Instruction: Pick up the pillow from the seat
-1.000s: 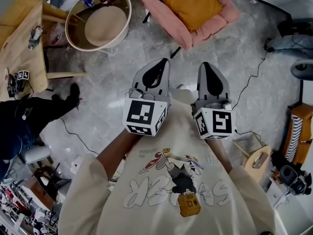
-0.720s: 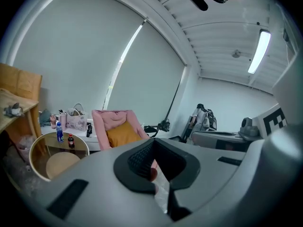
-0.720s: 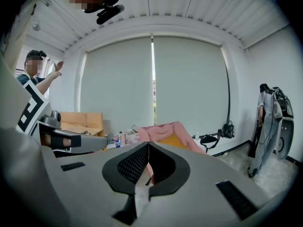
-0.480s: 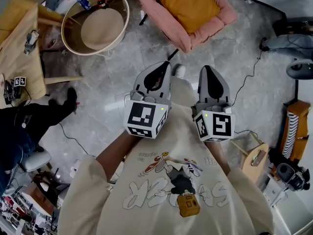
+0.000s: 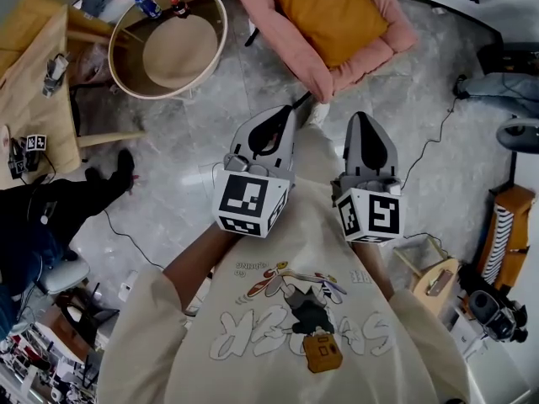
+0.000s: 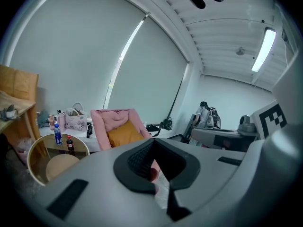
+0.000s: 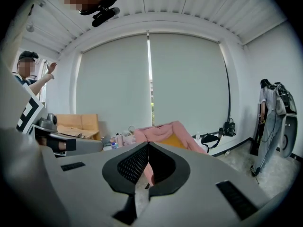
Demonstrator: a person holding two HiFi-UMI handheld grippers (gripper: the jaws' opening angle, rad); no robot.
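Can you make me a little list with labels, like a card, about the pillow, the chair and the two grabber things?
Pillow: orange, lying on the seat, not picked up yet
Seat: pink chair, ahead of the person
Left hand-held gripper: shut, empty, short of the seat
Right hand-held gripper: shut, empty, short of the seat
Nearby: round table with two bottles
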